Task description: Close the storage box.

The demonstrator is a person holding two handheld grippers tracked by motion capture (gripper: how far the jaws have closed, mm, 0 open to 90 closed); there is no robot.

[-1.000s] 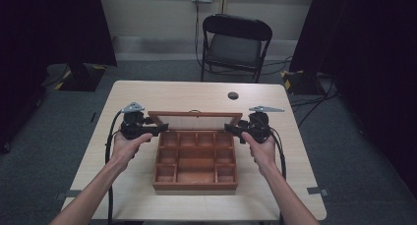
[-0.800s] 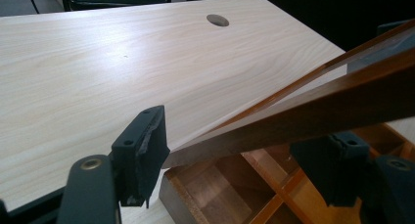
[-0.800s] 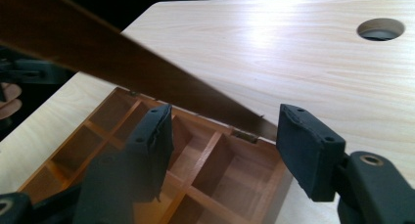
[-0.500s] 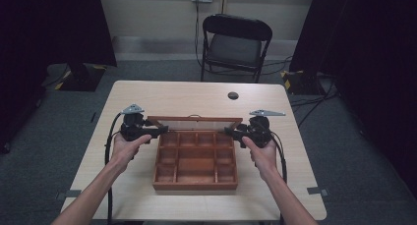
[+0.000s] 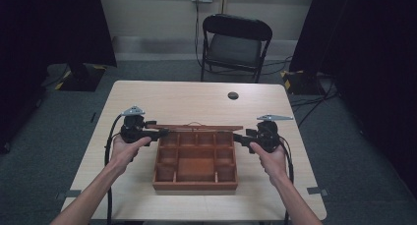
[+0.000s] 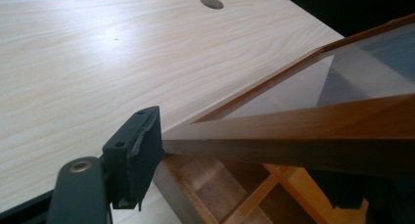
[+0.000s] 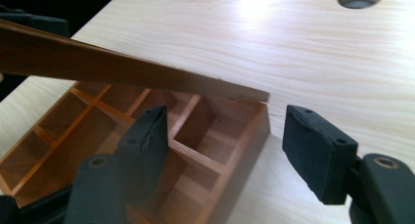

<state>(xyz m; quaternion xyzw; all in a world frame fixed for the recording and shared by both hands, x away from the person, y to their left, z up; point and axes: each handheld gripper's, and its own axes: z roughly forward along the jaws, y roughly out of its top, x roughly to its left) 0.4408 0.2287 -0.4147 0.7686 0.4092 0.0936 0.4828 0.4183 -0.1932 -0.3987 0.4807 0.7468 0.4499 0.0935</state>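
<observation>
A reddish-brown wooden box (image 5: 195, 161) with many small compartments sits near the middle of the pale wood counter (image 5: 177, 97), and its glass-paned wooden lid (image 5: 196, 127) stands tilted over the far compartments, hinged along the far edge. The left claw (image 5: 160, 133) meets the lid's left end; in the left gripper view one black pad (image 6: 134, 153) presses against the lid frame's corner, but the second jaw is out of sight there, so I cannot tell whether it is clamped. The right claw (image 5: 239, 136) sits at the box's right far corner, its jaws apart in the right gripper view, one inside the box, one outside over bare counter, the lid's edge (image 7: 147, 72) above them. Taking both ends likely keeps the lid from twisting on its hinges as it swings
</observation>
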